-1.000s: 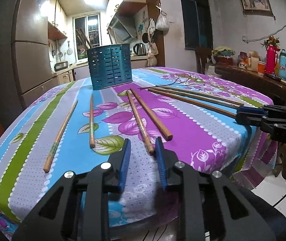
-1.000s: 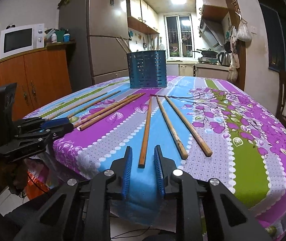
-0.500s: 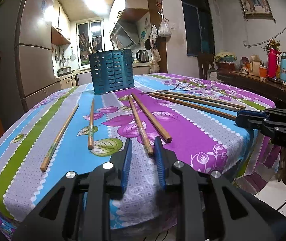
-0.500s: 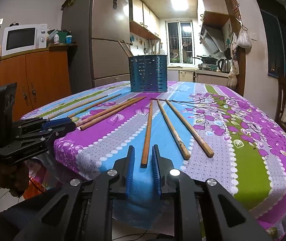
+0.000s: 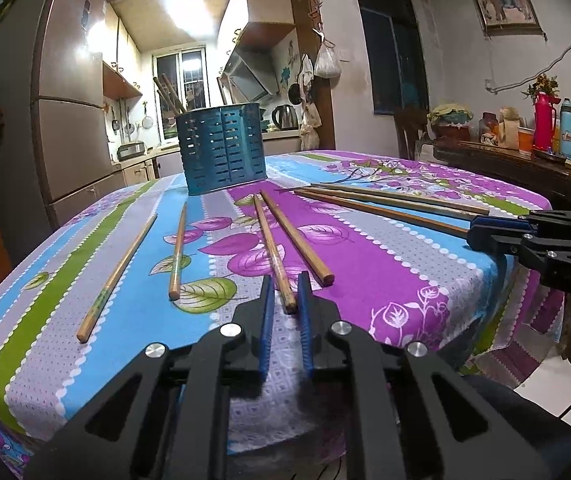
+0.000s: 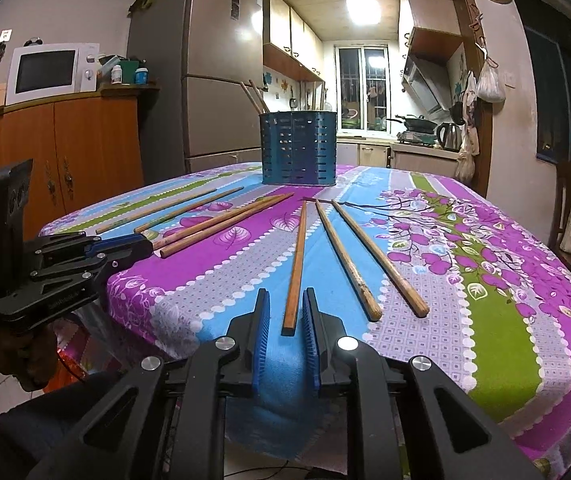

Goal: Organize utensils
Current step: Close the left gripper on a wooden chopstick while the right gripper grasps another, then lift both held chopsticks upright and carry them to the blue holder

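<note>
Several wooden chopsticks lie fanned out on the flowered tablecloth (image 5: 385,264). A blue slotted utensil holder (image 5: 223,148) stands at the far end with a few chopsticks in it; it also shows in the right wrist view (image 6: 297,148). My left gripper (image 5: 285,292) is open, its blue pads on either side of the near end of one chopstick (image 5: 271,246). My right gripper (image 6: 287,308) is open around the near end of another chopstick (image 6: 296,264). Each gripper shows at the table edge in the other's view: the right one (image 5: 485,234), the left one (image 6: 133,246).
A fridge (image 6: 201,80) and wooden cabinet with a microwave (image 6: 51,72) stand left of the table. A sideboard with flasks (image 5: 545,128) and a chair (image 5: 409,128) stand to the right. The tablecloth hangs over the near table edge.
Both grippers have moved forward and lower, so each now has a chopstick's near end between its open pads. The chopsticks have not moved.
</note>
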`<state>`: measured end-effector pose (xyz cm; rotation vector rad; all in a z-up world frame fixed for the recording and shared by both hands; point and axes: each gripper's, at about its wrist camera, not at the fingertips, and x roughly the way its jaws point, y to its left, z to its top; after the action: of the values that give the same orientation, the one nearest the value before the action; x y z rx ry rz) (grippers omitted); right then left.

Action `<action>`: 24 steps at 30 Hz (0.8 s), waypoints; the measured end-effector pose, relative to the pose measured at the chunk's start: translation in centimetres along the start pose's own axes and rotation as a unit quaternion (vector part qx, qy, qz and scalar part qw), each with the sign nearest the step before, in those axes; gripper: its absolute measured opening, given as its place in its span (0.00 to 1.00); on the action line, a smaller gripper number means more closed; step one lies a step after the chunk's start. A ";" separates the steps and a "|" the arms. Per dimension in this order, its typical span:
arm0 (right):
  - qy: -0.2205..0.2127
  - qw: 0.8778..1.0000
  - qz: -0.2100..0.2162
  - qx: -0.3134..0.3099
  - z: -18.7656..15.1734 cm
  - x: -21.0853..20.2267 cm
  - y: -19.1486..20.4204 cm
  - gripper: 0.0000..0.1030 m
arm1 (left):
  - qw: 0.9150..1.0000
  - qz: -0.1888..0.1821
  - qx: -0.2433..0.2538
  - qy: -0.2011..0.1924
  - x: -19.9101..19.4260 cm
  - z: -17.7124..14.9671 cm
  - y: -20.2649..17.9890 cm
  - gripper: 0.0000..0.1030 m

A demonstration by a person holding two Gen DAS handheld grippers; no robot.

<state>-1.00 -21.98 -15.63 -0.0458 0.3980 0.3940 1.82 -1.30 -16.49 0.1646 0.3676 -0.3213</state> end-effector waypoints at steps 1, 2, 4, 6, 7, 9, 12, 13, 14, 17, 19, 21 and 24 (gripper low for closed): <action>-0.001 1.000 -0.001 0.003 0.0 0.0 -0.1 0.18 | 1.000 0.000 0.000 0.000 -0.1 0.0 -0.1 0.07; -0.002 1.000 -0.002 0.006 -0.1 -0.1 0.0 0.18 | 1.000 0.003 0.000 0.000 -0.1 -0.1 -0.1 0.06; -0.005 1.000 -0.006 0.005 -0.1 -0.1 0.1 0.08 | 1.000 0.005 -0.002 0.000 -0.2 0.0 -0.2 0.06; -0.008 1.000 -0.008 0.007 -0.1 -0.1 0.2 0.07 | 1.000 0.006 -0.003 0.001 -0.3 0.1 -0.2 0.05; -0.009 1.000 -0.010 0.008 0.0 -0.2 0.2 0.07 | 1.000 0.007 -0.004 0.002 -0.3 0.1 -0.1 0.05; -0.015 1.000 -0.013 0.011 0.3 -0.7 0.0 0.07 | 1.000 0.008 -0.005 0.000 -0.5 0.3 0.0 0.05; -0.027 1.000 -0.014 0.008 1.3 -1.7 -0.1 0.07 | 1.000 0.009 -0.005 -0.010 -1.1 1.0 0.3 0.05; -0.031 0.999 -0.013 0.007 1.7 -1.9 -0.1 0.07 | 1.000 0.010 -0.006 -0.016 -1.4 1.4 0.4 0.05; -0.035 0.999 -0.013 0.005 2.2 -2.3 -0.1 0.07 | 1.000 0.010 -0.007 -0.023 -1.8 1.9 0.6 0.05; -0.051 0.999 -0.013 -0.002 3.7 -3.4 -0.1 0.07 | 0.999 0.011 -0.007 -0.043 -2.8 3.4 0.9 0.05; -0.064 0.998 -0.011 -0.009 4.9 -4.1 0.0 0.07 | 0.998 0.012 -0.006 -0.057 -3.4 4.4 1.1 0.05; -0.077 0.997 -0.009 -0.018 6.0 -4.8 0.0 0.07 | 0.997 0.014 -0.008 -0.070 -3.7 5.5 1.4 0.05; -0.102 0.994 -0.005 -0.031 8.5 -5.6 0.0 0.07 | 0.995 0.016 -0.009 -0.095 -4.1 7.6 1.9 0.05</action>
<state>-2.56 -23.02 -5.62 -0.0669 0.1830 0.3972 1.28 0.01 -7.76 0.1220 0.1798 -0.2994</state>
